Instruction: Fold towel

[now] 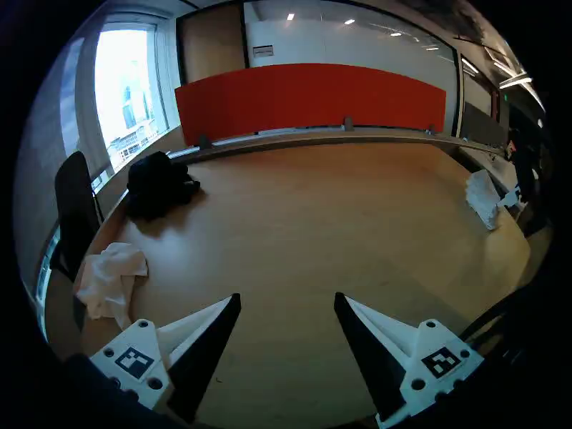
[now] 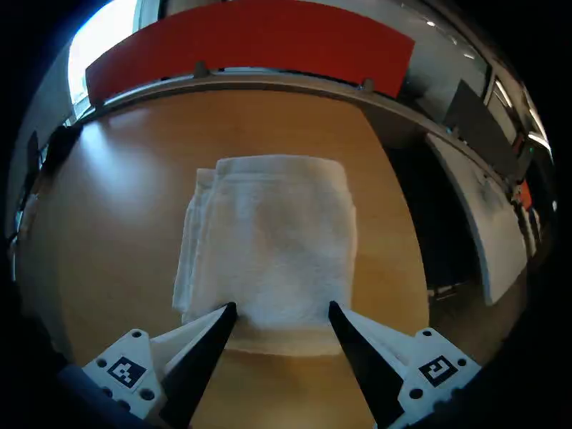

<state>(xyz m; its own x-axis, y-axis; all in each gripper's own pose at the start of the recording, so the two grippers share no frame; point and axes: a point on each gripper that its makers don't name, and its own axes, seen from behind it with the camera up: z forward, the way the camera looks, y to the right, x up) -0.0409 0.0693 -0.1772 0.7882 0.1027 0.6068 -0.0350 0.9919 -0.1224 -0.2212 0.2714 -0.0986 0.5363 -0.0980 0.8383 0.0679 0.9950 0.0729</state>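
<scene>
Both grippers stand with fingers apart: the left gripper (image 1: 286, 297) over the wooden table (image 1: 322, 214), the right gripper (image 2: 280, 306) at the near edge of the folded towel (image 2: 275, 236).

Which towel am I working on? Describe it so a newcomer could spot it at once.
On the long wooden table backed by the red divider, look just ahead of the right gripper. The white towel lies there as a flat, folded rectangle, unlike the crumpled white cloth at the table's edge in the left gripper view.
</scene>
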